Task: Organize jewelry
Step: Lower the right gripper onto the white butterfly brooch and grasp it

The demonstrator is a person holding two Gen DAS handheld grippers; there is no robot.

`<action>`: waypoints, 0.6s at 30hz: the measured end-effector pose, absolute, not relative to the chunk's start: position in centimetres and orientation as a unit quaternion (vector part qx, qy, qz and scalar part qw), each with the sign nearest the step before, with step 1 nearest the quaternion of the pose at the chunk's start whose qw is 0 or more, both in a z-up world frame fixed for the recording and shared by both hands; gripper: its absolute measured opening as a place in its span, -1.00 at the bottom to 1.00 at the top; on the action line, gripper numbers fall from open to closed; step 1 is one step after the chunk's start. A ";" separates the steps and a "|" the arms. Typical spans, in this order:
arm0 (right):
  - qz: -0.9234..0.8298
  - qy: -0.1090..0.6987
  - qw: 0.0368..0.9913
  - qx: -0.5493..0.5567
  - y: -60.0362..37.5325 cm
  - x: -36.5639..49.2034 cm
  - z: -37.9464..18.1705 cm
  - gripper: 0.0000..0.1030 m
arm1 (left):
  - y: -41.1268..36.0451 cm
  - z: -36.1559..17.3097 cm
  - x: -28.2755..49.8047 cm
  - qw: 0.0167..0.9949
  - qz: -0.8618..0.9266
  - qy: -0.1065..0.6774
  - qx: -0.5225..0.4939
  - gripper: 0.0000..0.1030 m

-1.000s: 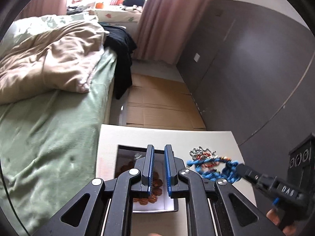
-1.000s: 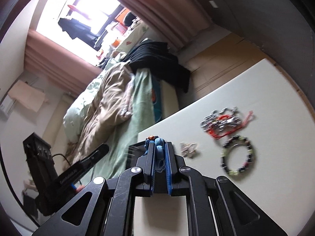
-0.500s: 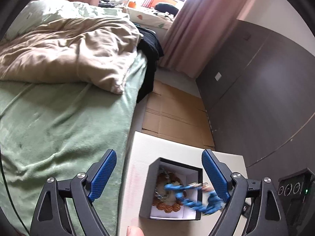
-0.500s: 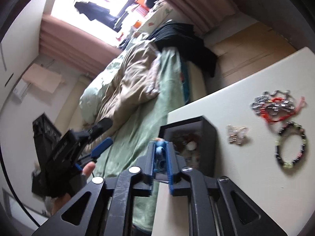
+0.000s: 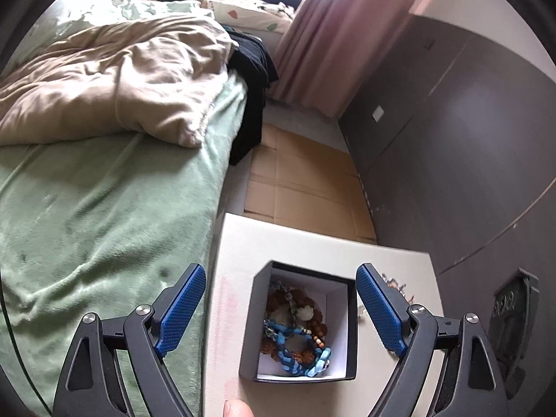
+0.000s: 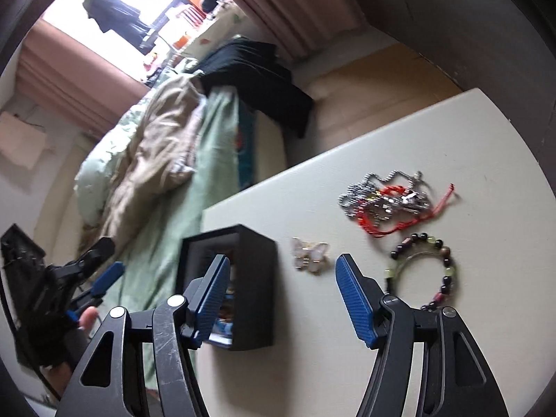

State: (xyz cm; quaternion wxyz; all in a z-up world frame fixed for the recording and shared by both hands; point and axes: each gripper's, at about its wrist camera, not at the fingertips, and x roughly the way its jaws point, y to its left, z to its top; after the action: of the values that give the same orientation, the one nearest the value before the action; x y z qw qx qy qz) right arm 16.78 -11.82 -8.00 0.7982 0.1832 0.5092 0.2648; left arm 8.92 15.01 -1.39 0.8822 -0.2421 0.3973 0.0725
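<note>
A black jewelry box (image 5: 257, 330) with a white lining stands on the white table (image 5: 305, 246). A blue beaded bracelet (image 5: 295, 351) lies in it on top of brown beads (image 5: 305, 304). My left gripper (image 5: 280, 309) is open, with the box between its fingers. My right gripper (image 6: 282, 295) is open and empty above the box's (image 6: 253, 278) right side. On the table to the right lie a butterfly clip (image 6: 310, 260), a dark beaded bracelet (image 6: 422, 271) and a tangle of silver chain and red cord (image 6: 389, 205).
A bed with a green sheet (image 5: 87, 208) and beige duvet (image 5: 104, 80) lies left of the table. Cardboard (image 5: 305, 187) covers the floor beyond. A dark wardrobe wall (image 5: 469, 139) runs along the right. The left gripper (image 6: 87, 278) shows at left in the right wrist view.
The right gripper carried the blue bracelet over the box, opened and let it drop inside. The left gripper opened wide and now straddles the box.
</note>
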 end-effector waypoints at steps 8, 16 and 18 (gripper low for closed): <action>0.250 0.543 0.786 0.160 -10.8 18.8 -10.6 -0.06 | 13.2 -3.0 10.5 0.874 0.055 0.433 -0.215 0.72; 0.248 0.561 0.776 0.145 -9.7 19.9 -12.0 -0.28 | 13.7 -3.7 11.6 0.869 0.050 0.440 -0.223 0.72; 0.246 0.563 0.776 0.144 -9.6 20.1 -12.3 -0.28 | 13.8 -3.8 12.0 0.867 0.048 0.441 -0.226 0.72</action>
State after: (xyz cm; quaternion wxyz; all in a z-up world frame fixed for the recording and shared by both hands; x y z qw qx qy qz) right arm 20.12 -9.56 -12.30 0.7760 0.1440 0.5625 0.2462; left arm 11.97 13.82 -3.79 0.8672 -0.2264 0.4410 0.0475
